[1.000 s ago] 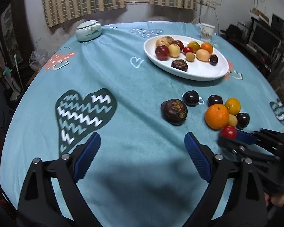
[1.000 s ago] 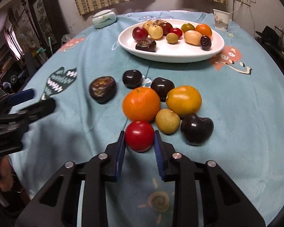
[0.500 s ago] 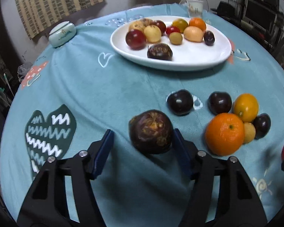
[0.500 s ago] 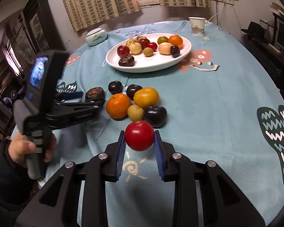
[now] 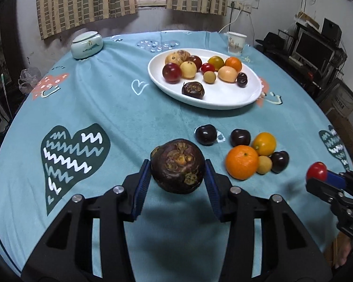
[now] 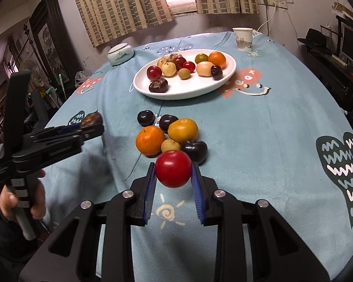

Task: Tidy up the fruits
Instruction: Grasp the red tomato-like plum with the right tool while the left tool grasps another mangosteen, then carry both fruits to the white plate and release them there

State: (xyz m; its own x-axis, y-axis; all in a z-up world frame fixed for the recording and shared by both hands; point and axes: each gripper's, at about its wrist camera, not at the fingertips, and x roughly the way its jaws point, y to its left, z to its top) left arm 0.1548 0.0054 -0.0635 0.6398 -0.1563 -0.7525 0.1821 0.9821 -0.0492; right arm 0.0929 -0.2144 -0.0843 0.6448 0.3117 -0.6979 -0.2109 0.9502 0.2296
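Left tool [image 5: 178,172] grips mangosteen [image 5: 178,165], right tool [image 6: 173,172] grips red fruit [image 6: 173,168]

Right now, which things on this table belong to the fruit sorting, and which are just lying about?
Job:
- mangosteen in left hand-held gripper
- red fruit in right hand-held gripper
- loose fruit pile
- white plate of fruit

Lying about:
- paper cup
- lidded ceramic jar

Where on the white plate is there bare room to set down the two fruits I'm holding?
The white plate is bare on its near-right part, between the dark brown fruit and the small dark plum. Its far-left half is crowded with fruit. The left gripper, closing just now, holds the mangosteen; the right gripper holds the red fruit.
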